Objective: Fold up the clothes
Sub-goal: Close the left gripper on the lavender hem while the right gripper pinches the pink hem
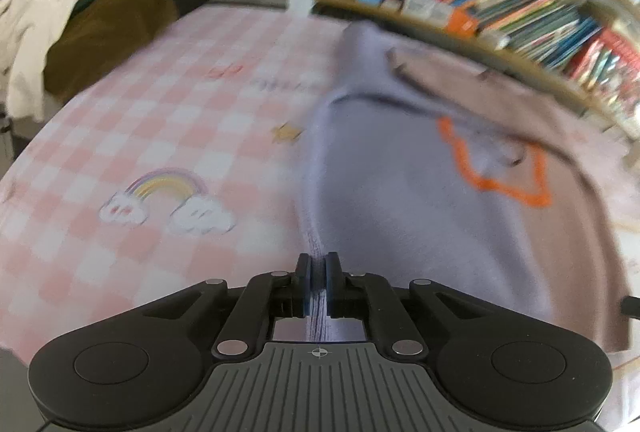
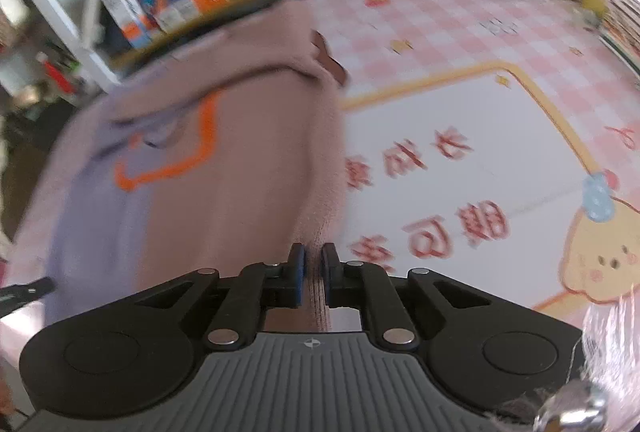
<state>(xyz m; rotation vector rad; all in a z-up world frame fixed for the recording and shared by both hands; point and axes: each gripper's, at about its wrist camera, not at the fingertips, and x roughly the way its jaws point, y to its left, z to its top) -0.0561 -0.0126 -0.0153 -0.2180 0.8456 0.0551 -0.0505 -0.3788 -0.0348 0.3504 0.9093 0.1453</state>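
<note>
Though motion blur smears its far collar end, the soft lilac-and-mauve knit sweater (image 1: 384, 200) with an orange outline lies on the pink checked tablecloth (image 1: 168, 120); left gripper (image 1: 318, 272) and right gripper (image 2: 314, 266) each pinch its ribbed hem.

A pink-checked printed cloth (image 1: 160, 112) covers the surface, and a lilac-and-mauve garment (image 1: 400, 212) lies flat on it

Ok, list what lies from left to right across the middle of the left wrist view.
Cream garment heap → rainbow print on the pink checked cloth → small star print → lilac part of the sweater → orange outline → brownish-pink part of the sweater.
</note>
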